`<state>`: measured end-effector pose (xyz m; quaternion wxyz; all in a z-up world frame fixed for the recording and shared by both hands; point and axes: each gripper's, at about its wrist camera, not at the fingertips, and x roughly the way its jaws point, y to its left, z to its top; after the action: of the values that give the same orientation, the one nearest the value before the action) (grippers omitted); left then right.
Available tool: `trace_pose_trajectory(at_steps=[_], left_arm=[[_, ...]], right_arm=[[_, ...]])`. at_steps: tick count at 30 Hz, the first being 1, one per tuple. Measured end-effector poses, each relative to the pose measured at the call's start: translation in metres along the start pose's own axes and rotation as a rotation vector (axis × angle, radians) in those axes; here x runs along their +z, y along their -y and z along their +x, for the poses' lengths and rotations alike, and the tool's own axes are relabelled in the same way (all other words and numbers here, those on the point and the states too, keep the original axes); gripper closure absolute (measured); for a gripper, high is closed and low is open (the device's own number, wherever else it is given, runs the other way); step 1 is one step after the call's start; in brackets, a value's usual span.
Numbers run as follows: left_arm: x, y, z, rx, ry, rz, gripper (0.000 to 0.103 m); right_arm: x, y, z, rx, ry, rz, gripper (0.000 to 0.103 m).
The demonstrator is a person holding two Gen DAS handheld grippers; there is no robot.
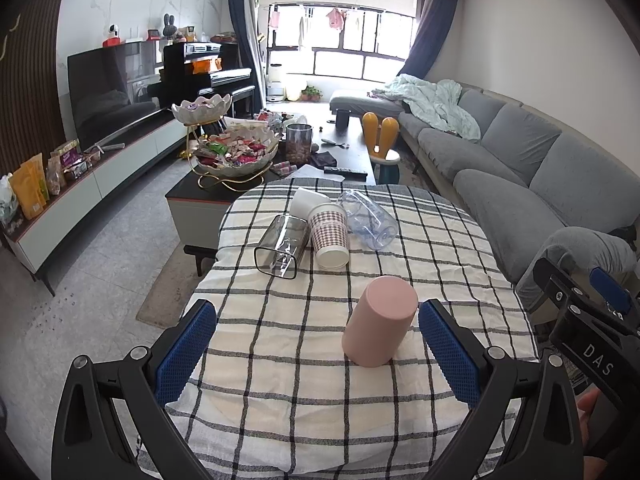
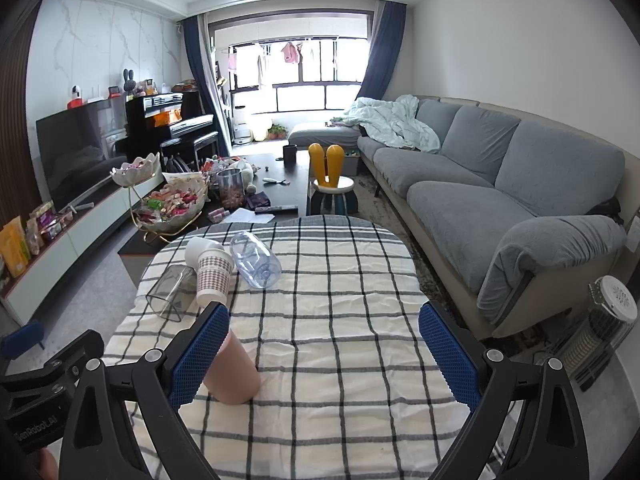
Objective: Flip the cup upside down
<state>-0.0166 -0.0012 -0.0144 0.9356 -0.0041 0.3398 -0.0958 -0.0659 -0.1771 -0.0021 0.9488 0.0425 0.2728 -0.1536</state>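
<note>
A pink cup [image 1: 379, 320] stands upside down on the checked tablecloth [image 1: 280, 320], closed base up. It sits between my left gripper's [image 1: 318, 338] open fingers, close to the right finger [image 1: 448, 352], not gripped. In the right wrist view the pink cup [image 2: 234, 372] stands just behind the left finger [image 2: 200, 356] of my open, empty right gripper [image 2: 324, 354]. Further back lie a clear square cup [image 1: 282, 246], a patterned paper cup [image 1: 330, 236], a white cup [image 1: 308, 200] and a clear bluish cup [image 1: 370, 218], all on their sides.
A coffee table [image 1: 352, 148] with a snack bowl stand [image 1: 236, 152] is beyond the table. A grey sofa [image 1: 520, 160] runs along the right. A TV and cabinet [image 1: 108, 92] are on the left. A heater [image 2: 604, 328] stands on the floor at right.
</note>
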Motion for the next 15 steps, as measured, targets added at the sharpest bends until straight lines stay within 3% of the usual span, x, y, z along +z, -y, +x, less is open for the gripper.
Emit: trace_pose_trajectory(at_steps=[15], left_arm=[[0.0003,-0.0018,-0.0028,0.019,0.010,0.006,0.000]], right_arm=[[-0.0001,0.0004,0.0002,0.002,-0.001,0.000,0.007]])
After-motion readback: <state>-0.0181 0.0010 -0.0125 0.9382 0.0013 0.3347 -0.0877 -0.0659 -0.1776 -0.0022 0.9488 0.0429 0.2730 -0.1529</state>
